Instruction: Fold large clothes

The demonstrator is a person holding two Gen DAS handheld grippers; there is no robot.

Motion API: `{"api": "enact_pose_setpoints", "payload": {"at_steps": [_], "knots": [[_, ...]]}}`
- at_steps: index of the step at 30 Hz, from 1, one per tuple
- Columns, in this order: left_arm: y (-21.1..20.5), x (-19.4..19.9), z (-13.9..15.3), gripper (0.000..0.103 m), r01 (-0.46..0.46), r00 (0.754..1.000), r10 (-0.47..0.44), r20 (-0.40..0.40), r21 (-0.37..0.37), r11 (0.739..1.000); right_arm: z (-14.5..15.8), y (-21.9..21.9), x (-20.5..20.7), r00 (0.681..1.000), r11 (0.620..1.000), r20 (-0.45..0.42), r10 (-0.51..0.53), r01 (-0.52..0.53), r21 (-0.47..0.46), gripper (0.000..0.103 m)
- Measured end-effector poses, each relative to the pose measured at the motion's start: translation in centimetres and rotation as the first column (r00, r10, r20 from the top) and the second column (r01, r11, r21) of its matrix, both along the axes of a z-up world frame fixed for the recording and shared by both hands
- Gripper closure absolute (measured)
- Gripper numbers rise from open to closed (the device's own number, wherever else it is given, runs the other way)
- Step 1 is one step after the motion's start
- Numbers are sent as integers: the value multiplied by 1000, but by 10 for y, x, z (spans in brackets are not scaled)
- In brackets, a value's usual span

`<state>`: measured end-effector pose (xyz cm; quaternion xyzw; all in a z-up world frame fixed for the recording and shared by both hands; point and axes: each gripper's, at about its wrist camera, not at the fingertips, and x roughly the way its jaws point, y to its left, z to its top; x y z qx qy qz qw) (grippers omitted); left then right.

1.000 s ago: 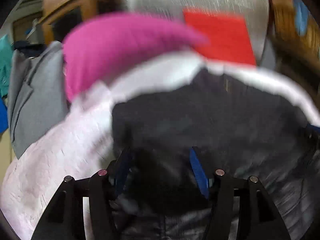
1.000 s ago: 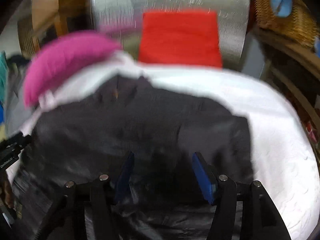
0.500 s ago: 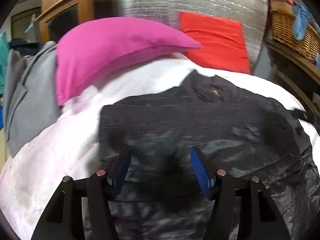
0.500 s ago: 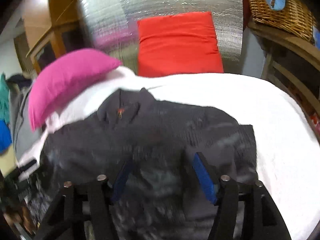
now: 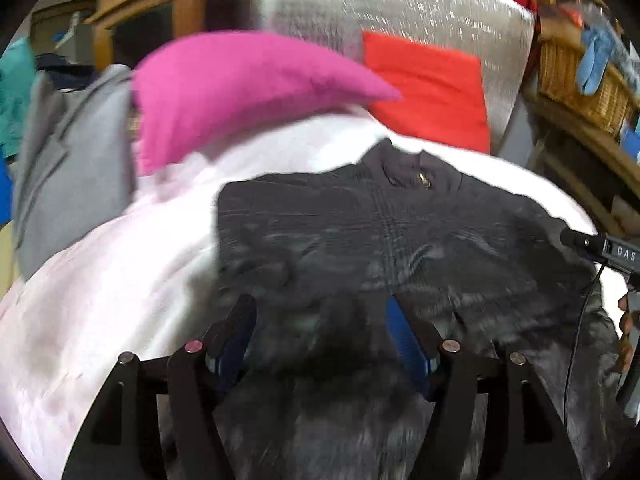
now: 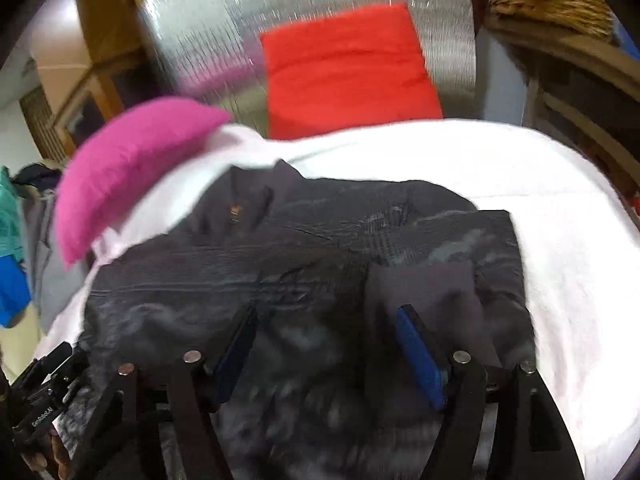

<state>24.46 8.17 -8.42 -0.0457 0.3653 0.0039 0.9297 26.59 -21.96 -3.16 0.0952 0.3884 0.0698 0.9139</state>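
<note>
A dark grey zip jacket (image 5: 400, 232) (image 6: 320, 240) lies spread on the white bedcover (image 5: 100, 300) (image 6: 560, 200), collar toward the pillows. My left gripper (image 5: 320, 308) hovers over its lower left part. Its jaws are opening, and the fabric lies under the gap with neither blue pad pressing on it. Over the lower right part, my right gripper (image 6: 326, 316) is opening too and grips nothing. The jacket's right side is folded inward, with a straight edge. Each gripper's body shows at the edge of the other's view.
A pink pillow (image 5: 240, 88) (image 6: 128, 164) and a red cushion (image 5: 432, 92) (image 6: 344, 72) lean at the silver headboard (image 5: 380, 4). Grey clothing (image 5: 68, 152) hangs at the left. A wicker basket (image 5: 580, 84) sits on wooden shelving at the right.
Both grippers have risen and drawn back from the jacket, and their jaws have widened. More of the jacket and its collar has come into view.
</note>
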Motion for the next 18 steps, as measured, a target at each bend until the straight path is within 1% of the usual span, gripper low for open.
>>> {"api": "enact_pose_setpoints", "payload": {"at_steps": [3, 5, 6, 7, 8, 11, 15, 18], "knots": [[15, -49, 16, 34, -23, 999, 24, 23, -20, 1000, 7, -2, -30, 1000, 999, 6, 4, -4, 49, 26], [25, -80, 23, 34, -43, 998, 45, 40, -42, 998, 13, -6, -64, 1000, 996, 21, 7, -9, 84, 26], [30, -93, 25, 34, -51, 998, 53, 45, -50, 997, 13, -7, -72, 1000, 995, 27, 6, -8, 98, 26], [35, -111, 29, 34, -64, 997, 66, 50, -57, 996, 16, -9, -93, 999, 993, 36, 4, -9, 119, 26], [39, -131, 32, 34, -82, 995, 85, 57, -57, 995, 19, -12, -104, 999, 991, 45, 4, -10, 133, 26], [44, -173, 38, 33, -106, 991, 110, 72, -60, 993, 20, -15, -147, 997, 988, 79, -11, -2, 158, 25], [38, -208, 36, 30, -107, 992, 111, 66, -64, 992, 13, -25, -193, 994, 983, 99, -48, 29, 179, 24], [25, -233, 34, 30, -90, 994, 92, 53, -40, 995, 5, -33, -224, 992, 982, 105, -74, 54, 179, 24]]}}
